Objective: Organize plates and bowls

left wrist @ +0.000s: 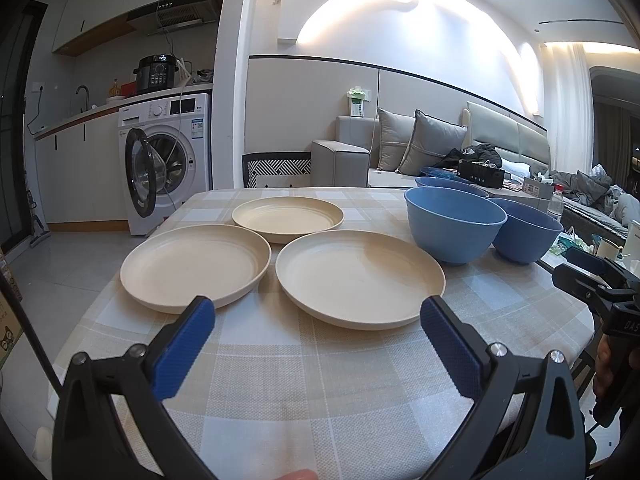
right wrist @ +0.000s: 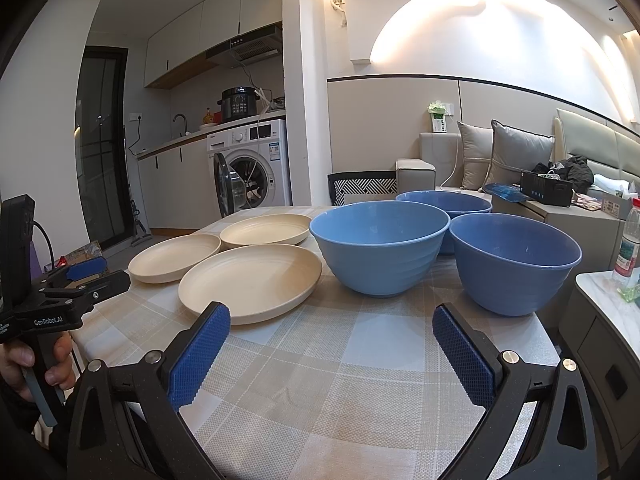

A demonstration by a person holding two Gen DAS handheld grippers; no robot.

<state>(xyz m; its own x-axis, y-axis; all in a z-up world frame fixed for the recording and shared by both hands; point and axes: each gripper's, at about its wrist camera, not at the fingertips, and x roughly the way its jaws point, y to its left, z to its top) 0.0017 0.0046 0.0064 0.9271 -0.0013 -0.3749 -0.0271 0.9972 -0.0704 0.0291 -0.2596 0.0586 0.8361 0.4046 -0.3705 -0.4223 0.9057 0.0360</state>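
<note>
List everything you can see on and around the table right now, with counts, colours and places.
plates: three, cream, separate, left part of table
bowls: three, blue, upright, right part of table
tablecloth: one, beige and grey check, covers table
washing machine: one, white, door open, behind table to the left
sofa: one, grey, two cushions, behind table
water bottle: one, clear, side surface on the right
left claw: open, empty, before the plates
right claw: open, empty, before the bowls
</note>
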